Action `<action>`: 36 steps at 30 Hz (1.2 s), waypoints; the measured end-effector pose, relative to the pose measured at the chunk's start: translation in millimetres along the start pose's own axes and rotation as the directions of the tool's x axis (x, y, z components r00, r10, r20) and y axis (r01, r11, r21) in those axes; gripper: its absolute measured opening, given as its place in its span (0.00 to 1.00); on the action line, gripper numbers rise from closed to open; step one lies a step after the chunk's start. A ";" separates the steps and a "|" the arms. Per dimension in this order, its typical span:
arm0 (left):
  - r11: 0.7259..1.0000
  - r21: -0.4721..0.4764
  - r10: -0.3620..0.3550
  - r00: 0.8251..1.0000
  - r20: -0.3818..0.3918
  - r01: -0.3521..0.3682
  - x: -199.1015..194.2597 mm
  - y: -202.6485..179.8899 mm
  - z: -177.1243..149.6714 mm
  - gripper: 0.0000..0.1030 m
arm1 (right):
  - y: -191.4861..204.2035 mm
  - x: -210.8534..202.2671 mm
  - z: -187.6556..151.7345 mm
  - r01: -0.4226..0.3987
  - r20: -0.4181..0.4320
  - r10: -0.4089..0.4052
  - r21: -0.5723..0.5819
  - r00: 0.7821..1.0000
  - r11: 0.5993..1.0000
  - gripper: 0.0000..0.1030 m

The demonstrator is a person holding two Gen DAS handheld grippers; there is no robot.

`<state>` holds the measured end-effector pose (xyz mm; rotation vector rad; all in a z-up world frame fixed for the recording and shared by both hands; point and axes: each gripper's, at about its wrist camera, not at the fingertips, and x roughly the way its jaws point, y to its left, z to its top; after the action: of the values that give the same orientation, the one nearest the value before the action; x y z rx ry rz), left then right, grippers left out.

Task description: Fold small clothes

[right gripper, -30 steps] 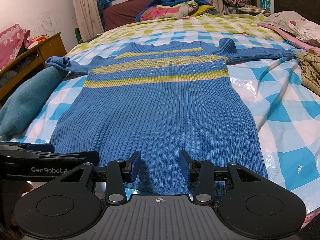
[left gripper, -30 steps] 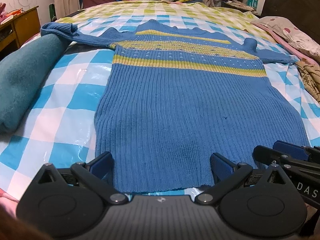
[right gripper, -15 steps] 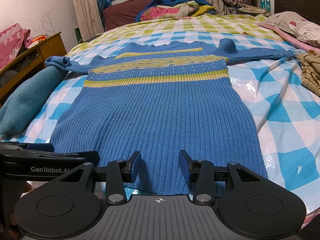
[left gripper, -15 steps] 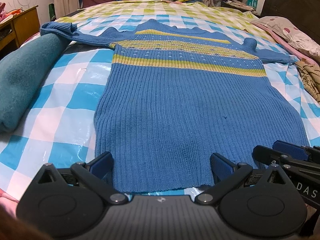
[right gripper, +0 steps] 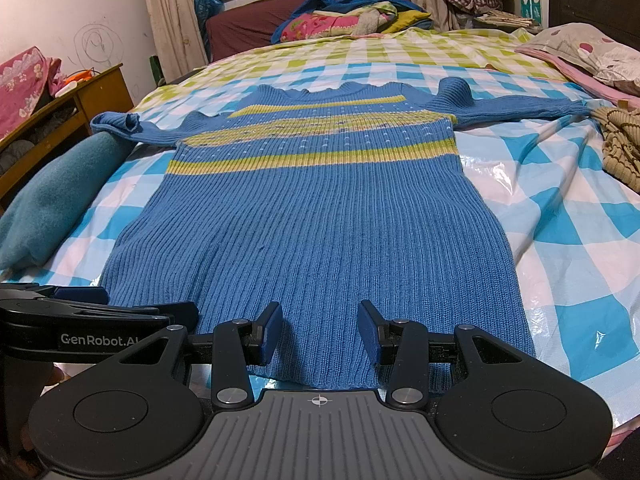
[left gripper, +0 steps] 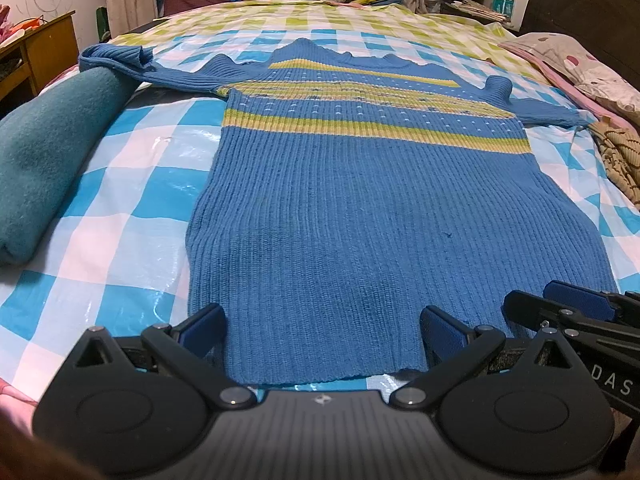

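Note:
A blue ribbed sweater (left gripper: 360,208) with yellow-green stripes lies flat on the checked bed, sleeves spread out, hem towards me. It also shows in the right wrist view (right gripper: 320,216). My left gripper (left gripper: 322,330) is open wide, its fingers over the hem's left half. My right gripper (right gripper: 319,332) is open less wide, over the hem's right half. Neither holds cloth. The right gripper shows at the lower right of the left wrist view (left gripper: 576,312); the left gripper shows at the lower left of the right wrist view (right gripper: 92,312).
A rolled teal blanket (left gripper: 44,160) lies left of the sweater. A beige knit garment (right gripper: 620,148) and a spotted pillow (right gripper: 588,56) lie at the right. A clothes pile (right gripper: 348,20) sits at the far end. A wooden cabinet (right gripper: 60,116) stands left of the bed.

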<state>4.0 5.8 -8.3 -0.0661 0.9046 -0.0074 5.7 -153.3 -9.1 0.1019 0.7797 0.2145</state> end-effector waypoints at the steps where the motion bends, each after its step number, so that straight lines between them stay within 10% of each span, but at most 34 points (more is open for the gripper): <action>1: 1.000 0.001 -0.001 1.000 0.000 0.001 -0.1 -0.3 0.1 1.00 | 0.1 0.0 0.0 0.000 0.000 0.000 0.000 1.000 1.000 0.40; 36: 1.000 -0.008 -0.008 0.999 -0.036 0.007 8.2 0.6 -3.5 1.00 | -2.2 -0.1 1.2 -0.001 -0.001 0.001 0.004 1.000 1.000 0.40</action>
<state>6.3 5.9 -16.9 -0.0765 0.9404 -0.0123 6.8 -155.4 -8.5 0.1062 0.7810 0.2140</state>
